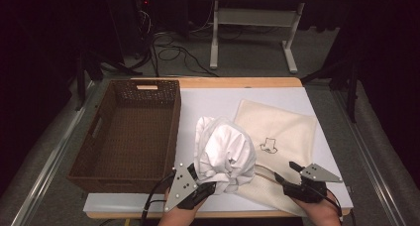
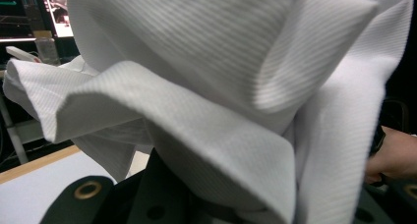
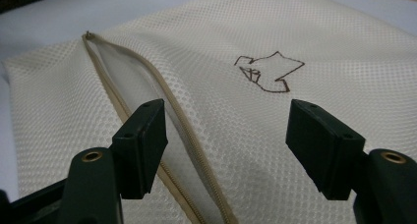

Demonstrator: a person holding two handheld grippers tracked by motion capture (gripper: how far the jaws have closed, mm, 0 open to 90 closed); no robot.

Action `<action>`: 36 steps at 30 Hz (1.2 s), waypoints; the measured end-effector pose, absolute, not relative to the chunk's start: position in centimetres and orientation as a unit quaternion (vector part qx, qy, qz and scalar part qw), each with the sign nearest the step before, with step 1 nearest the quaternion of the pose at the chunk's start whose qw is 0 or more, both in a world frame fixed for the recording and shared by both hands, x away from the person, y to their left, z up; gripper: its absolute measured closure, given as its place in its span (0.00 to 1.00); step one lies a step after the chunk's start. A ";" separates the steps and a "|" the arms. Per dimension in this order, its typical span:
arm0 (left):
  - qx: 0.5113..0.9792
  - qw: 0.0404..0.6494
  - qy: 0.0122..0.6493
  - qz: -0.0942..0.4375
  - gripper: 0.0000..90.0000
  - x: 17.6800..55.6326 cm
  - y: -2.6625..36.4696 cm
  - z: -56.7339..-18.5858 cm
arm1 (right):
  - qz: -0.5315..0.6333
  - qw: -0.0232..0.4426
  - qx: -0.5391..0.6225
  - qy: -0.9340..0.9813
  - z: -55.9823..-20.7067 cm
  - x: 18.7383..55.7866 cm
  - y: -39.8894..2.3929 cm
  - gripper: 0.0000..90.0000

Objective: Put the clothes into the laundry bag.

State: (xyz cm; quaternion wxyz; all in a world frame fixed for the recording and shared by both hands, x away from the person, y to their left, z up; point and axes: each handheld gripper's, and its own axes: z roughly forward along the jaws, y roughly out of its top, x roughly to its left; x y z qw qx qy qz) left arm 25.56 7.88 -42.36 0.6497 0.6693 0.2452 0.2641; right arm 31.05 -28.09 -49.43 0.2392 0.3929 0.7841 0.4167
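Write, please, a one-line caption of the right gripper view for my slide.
Open right gripper poised above the unzipped tan zipper of a cream mesh laundry bag.

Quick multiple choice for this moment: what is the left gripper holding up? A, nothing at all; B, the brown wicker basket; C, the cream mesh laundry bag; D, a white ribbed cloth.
D: the left gripper is shut on the bunched white ribbed cloth, lifted beside the empty wicker basket, while the mesh laundry bag lies flat on the table under the open right gripper.
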 end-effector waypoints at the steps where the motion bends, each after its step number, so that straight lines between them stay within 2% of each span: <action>1: 0.670 0.649 0.246 0.265 0.77 25.5 7.9 -42.4 | 0.413 0.236 0.390 0.789 -49.5 31.2 -28.0 0.37; 6: 0.668 0.646 0.251 0.269 0.77 25.4 8.3 -42.4 | 0.383 0.221 0.375 0.815 -50.2 31.8 -27.1 0.41; 9: 0.668 0.644 0.254 0.273 0.77 25.3 8.5 -42.4 | 0.370 0.219 0.372 0.823 -50.5 32.2 -26.7 0.48; 14: 0.666 0.644 0.258 0.275 0.77 25.2 8.8 -42.4 | 0.373 0.227 0.382 0.815 -50.1 32.4 -27.1 0.72; 21: 0.665 0.643 0.261 0.276 0.77 25.1 8.9 -42.4 | 0.385 0.229 0.371 0.813 -49.6 32.5 -27.5 0.94; 29: 0.665 0.640 0.259 0.286 0.77 25.2 9.0 -42.0 | 0.393 0.222 0.368 0.813 -49.4 32.7 -26.7 0.98; 36: 0.654 0.653 0.243 0.295 0.77 24.2 8.9 -40.3 | 0.407 0.215 0.359 0.812 -49.3 33.7 -23.9 0.98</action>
